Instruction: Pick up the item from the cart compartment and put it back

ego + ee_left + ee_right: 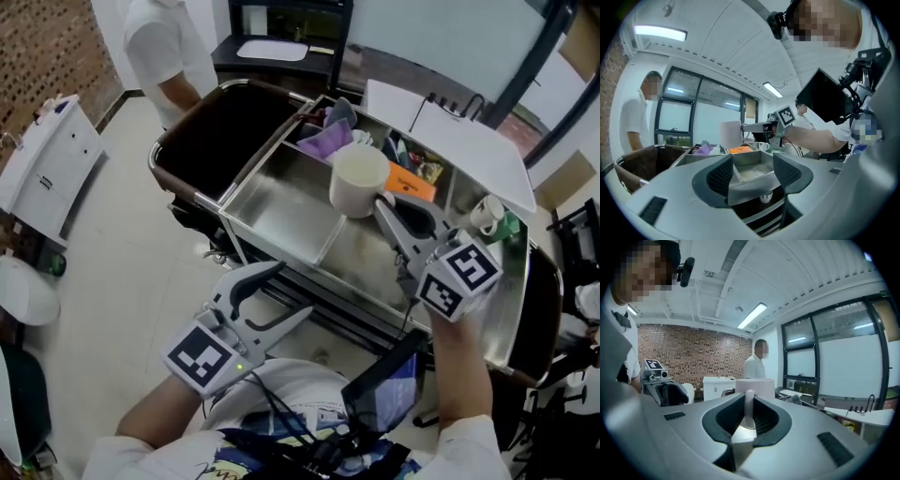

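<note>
The right gripper has its jaws pressed together on the thin handle of a white cup, pinching it from both sides. The cup sits just beyond the jaw tips, upright with its mouth up. Below this gripper and the cup lies the steel compartment of the cart. In the left gripper view the cup appears raised above the level of the compartment rims. Just past the cup, farther from the right gripper, a purple cloth lies in a back compartment, and an orange item lies beside the gripper's jaws on its right. The left gripper is held well apart from the cup, low and outside the cart's near edge. Its jaws are spread wide with nothing between them, pointing toward the steel compartment. A person in white stands beyond the cart's dark bin.
</note>
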The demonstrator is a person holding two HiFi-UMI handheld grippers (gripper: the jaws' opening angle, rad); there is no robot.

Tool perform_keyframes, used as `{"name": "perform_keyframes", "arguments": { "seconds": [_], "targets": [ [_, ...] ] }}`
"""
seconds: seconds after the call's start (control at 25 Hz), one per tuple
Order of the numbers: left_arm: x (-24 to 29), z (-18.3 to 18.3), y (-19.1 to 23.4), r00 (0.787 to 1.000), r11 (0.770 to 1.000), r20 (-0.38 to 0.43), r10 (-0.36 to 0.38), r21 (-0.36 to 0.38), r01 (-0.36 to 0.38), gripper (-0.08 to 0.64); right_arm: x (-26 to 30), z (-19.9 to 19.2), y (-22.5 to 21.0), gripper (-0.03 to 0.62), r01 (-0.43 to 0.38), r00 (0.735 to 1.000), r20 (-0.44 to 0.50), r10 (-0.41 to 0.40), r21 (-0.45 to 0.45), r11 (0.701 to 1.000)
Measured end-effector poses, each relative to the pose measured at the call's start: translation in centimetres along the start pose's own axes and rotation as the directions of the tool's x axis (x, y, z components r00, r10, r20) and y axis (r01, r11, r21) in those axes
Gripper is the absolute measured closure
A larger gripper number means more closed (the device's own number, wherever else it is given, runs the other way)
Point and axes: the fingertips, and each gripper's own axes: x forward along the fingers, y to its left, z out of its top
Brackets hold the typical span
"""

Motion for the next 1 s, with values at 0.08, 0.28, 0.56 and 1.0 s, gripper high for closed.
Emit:
{"name": "perform_keyframes", "arguments": {
  "seconds": [0.08,0.28,0.56,1.0],
  "targets": [
    [-2.1,-0.2,1.9,1.0,1.0,0.0,0.002,-0.003,-0.002,0.286,3.6,-0.9,0.5,0.563,0.014,1.0,-0.024,-0.013,0.026,1.0],
    [-6.5,-0.8,6.7,1.0,1.0,0.005,0.005,-0.008,-0.004,0.285,11.5,-4.7,1.0,0.563,0.077,0.991,-0.121,-0.062,0.12,0.99],
    [-10.3,-2.2,11.5,0.999,0.999,-0.016,-0.033,-0.023,0.033,0.286,17.7,-8.5,1.3,0.564,0.187,0.956,-0.255,-0.146,0.141,0.972],
    [-11.7,-2.6,14.5,0.997,0.996,0.004,-0.082,-0.037,0.082,0.287,19.9,-11.1,0.5,0.56,0.25,0.885,-0.424,-0.194,0.079,0.965]
  ]
}}
